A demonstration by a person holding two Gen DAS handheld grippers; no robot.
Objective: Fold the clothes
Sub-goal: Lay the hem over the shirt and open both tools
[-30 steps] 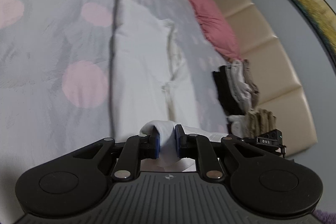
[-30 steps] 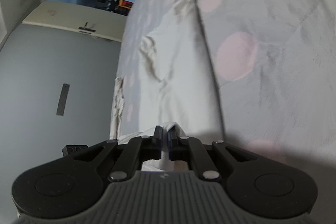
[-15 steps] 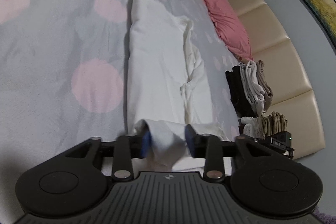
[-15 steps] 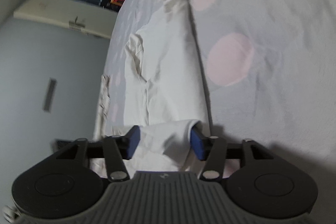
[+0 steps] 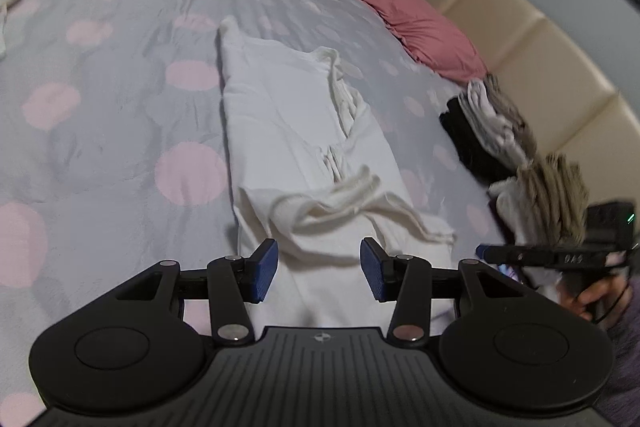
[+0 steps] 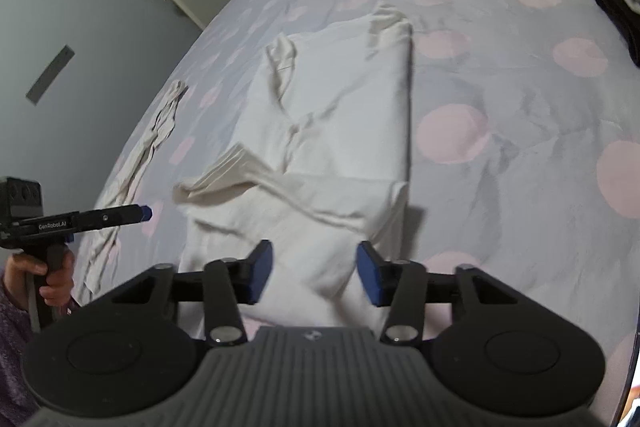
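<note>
One white garment (image 5: 304, 131) lies flat on the bedspread (image 5: 100, 131), a grey cover with pink dots; it is folded into a long strip, and its near end is doubled back on itself in a loose, rumpled fold. Left of it in the right wrist view, one thin pale piece of cloth (image 6: 156, 131) lies stretched along the edge of the bed, apart from the garment. To the right of the garment in the left wrist view there is one pink pillow (image 5: 420, 31) against the beige headboard (image 5: 532, 43), and nearer along that edge two stacks of folded clothes (image 5: 492, 123), one dark, white and grey-brown, the other mostly grey-brown.

Two grippers are in view. The left gripper (image 5: 319, 275) hangs over the near end of the garment with its blue pads (image 5: 262, 273) wide apart; nothing is between them, and the cloth lies below the gap, with no contact to be seen. From the right wrist view the left gripper shows side-on at the left edge, held by a hand (image 6: 48, 275).

The right gripper (image 6: 314, 273) is likewise spread wide over the same folded near end, its pads (image 6: 368, 275) empty and clear of the fabric. The left wrist view shows it side-on at the far right, gripped by the other hand (image 5: 596, 297), beside the nearer stack.
</note>
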